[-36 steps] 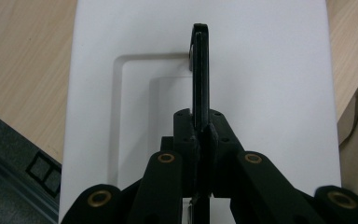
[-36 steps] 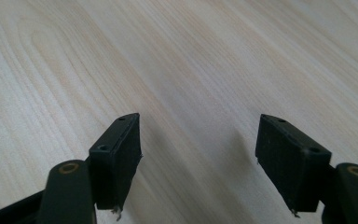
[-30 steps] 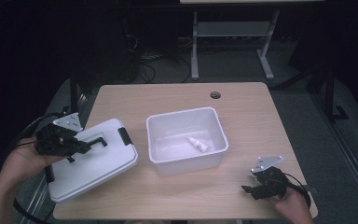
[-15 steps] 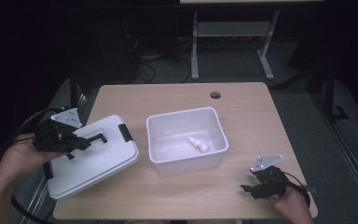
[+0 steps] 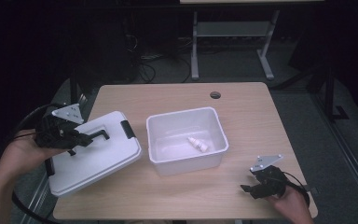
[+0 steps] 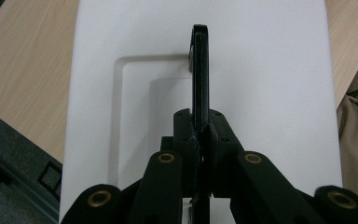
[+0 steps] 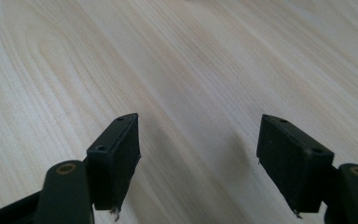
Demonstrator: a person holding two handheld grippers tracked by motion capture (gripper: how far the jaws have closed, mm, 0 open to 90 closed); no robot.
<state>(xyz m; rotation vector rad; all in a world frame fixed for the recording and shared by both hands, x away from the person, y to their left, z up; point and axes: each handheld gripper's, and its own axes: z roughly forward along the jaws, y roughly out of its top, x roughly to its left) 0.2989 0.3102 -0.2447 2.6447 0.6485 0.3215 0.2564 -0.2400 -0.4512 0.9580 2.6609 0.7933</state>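
Observation:
A white lid with a black handle lies tilted over the table's left front corner, partly past the edge. My left gripper is shut on that handle. In the left gripper view the handle stands on edge between the closed pads of the left gripper, above the lid. A white open bin sits mid-table with a small white bottle lying inside. My right gripper rests open near the front right edge; its view shows the right gripper over bare wood.
A black latch sits on the lid's right edge. The wooden table has a cable hole at the back. A metal frame stands on the dark floor behind. Cables trail from both grippers.
The lid and my left gripper have shifted slightly up and left in the high view. The right gripper has stayed put.

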